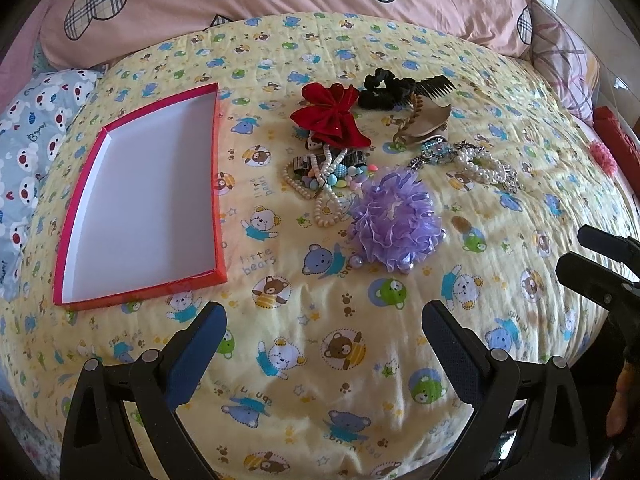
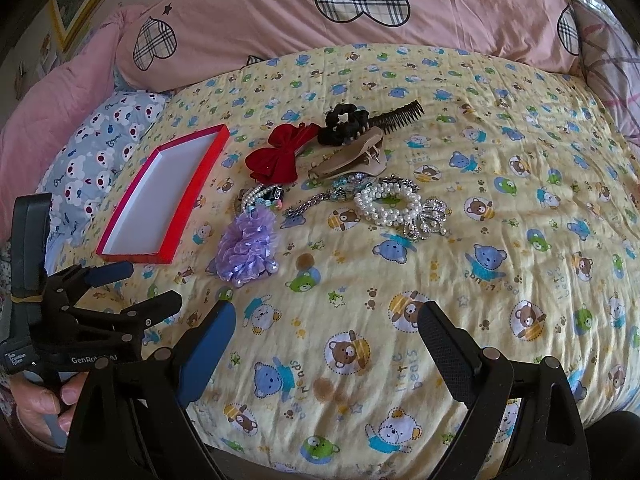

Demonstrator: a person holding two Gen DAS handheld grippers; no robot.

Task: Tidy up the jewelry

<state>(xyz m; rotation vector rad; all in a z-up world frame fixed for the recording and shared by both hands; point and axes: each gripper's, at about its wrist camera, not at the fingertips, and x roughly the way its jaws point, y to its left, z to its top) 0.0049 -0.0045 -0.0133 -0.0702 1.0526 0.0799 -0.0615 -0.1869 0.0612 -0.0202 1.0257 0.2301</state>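
Observation:
An empty red box [image 1: 140,204] with a white floor lies on the yellow bear-print bedspread, also in the right wrist view [image 2: 160,196]. Right of it is a heap: a red bow [image 1: 330,114], a black scrunchie [image 1: 384,88], a dark comb [image 1: 434,86], a beige claw clip [image 2: 348,158], bead necklaces [image 1: 324,184], a purple frilly scrunchie [image 1: 394,220], a pearl bracelet [image 2: 390,202] with a silver brooch [image 2: 426,220]. My left gripper [image 1: 324,328] is open and empty, near the bed's front. My right gripper [image 2: 326,330] is open and empty, also short of the heap.
Pink pillows with plaid hearts [image 2: 320,12] line the far side. A grey-blue bear pillow [image 1: 28,132] lies left of the box. The left gripper shows in the right wrist view [image 2: 116,284]; the right gripper shows at the left view's right edge [image 1: 600,264].

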